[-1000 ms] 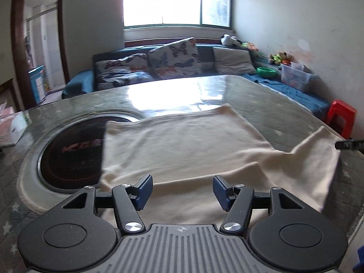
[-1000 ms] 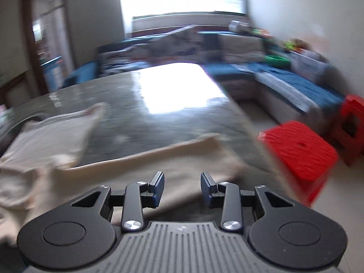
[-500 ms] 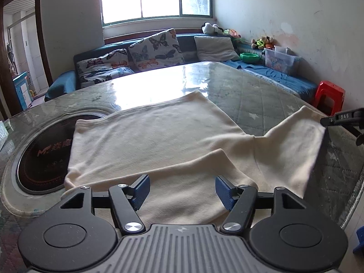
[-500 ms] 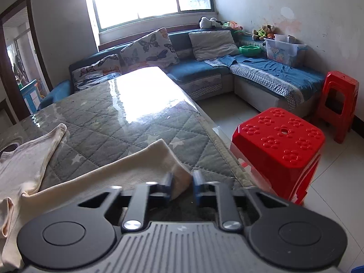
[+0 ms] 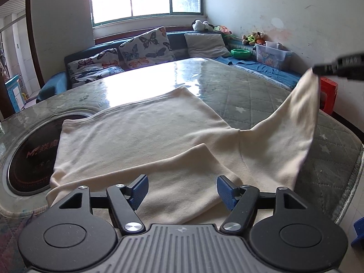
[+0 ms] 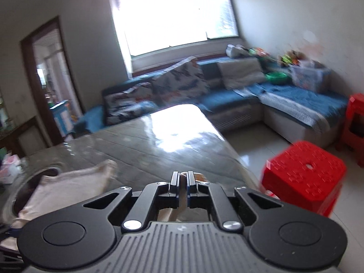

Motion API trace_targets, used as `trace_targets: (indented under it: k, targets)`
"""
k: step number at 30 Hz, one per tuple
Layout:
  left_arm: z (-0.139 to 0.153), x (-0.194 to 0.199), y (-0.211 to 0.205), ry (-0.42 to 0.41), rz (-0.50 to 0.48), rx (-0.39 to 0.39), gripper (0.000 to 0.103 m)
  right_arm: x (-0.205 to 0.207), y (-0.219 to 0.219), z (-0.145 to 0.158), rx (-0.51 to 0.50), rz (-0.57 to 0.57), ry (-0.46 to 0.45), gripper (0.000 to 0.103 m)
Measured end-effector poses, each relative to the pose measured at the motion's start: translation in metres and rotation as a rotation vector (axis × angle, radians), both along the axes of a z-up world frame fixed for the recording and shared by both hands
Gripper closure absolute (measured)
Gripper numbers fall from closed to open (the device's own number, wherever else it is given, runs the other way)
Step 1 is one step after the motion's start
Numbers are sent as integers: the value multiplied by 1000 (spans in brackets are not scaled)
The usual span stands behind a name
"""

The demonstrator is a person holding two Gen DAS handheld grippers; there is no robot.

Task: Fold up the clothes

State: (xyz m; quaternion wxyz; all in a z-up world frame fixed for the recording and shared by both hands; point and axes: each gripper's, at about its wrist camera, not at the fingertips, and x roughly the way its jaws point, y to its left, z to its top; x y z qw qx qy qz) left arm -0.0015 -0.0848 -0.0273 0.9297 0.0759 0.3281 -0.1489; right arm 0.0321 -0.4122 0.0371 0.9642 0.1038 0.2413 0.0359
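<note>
A cream long-sleeved garment point(image 5: 141, 136) lies spread on the quilted table point(image 5: 245, 91). One sleeve point(image 5: 188, 177) is folded across its near part. My left gripper point(image 5: 182, 191) is open and empty just above that near part. My right gripper point(image 6: 182, 179) is shut on the end of the other sleeve point(image 5: 295, 113) and holds it lifted above the table's right side. The right gripper's tip shows at the right edge of the left wrist view point(image 5: 336, 68). In the right wrist view the garment body point(image 6: 68, 186) lies at lower left.
A round dark cooktop point(image 5: 29, 154) is set into the table at left, partly under the garment. A red plastic stool point(image 6: 302, 177) stands on the floor right of the table. A blue corner sofa point(image 6: 227, 95) with cushions lines the far wall.
My right gripper closed on the sleeve end and lifted it off the table, up and to the right. My left gripper stayed open over the garment's near part.
</note>
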Motion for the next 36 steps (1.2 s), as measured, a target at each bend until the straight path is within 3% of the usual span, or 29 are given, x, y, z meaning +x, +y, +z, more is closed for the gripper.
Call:
trace_targets:
  k: [7,14,26,31,36]
  targets:
    - [8,-8,28,-27,67,-35,31,-2,61,47,-32,183,-94,98]
    - [12,-19,71,-58,167,-83,31,5,144,76,-81,392,-145,98]
    - [7,-42,136,-56,311,-118,30,1,281,56,-147,702,-63,98]
    - [7,-49,147,-58,341,-121,30,-9,290,53,-158,744,-54,92]
    - [15,-50,147,-83,349,-131,30,-10,261,51,-207,683,-37,82]
